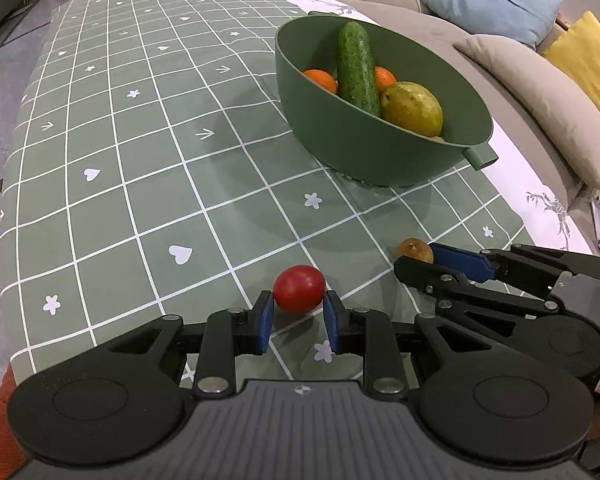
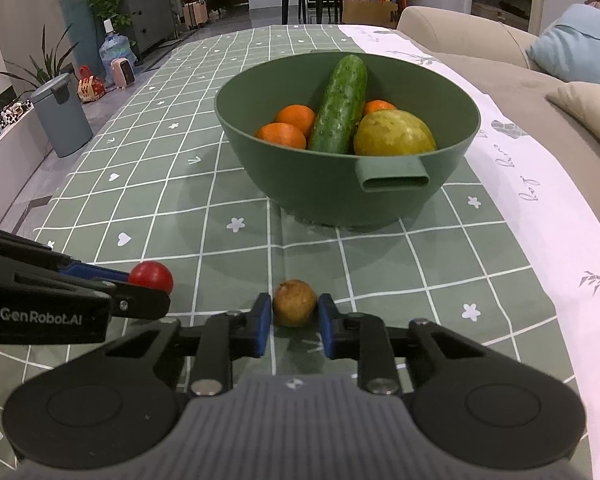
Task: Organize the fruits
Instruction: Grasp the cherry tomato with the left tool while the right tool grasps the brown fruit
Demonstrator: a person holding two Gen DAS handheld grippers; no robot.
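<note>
A red tomato rests on the green checked tablecloth between the fingertips of my left gripper, whose blue pads touch both its sides. A small brown round fruit sits between the pads of my right gripper, held the same way. The green bowl stands farther back and holds a cucumber, oranges and a yellow-green pear. The tomato and the left gripper show at the left of the right wrist view; the brown fruit shows in the left wrist view.
A beige sofa with blue and yellow cushions runs along the table's right side. A grey bin and water bottle stand on the floor to the left. A dining table with chairs is far behind.
</note>
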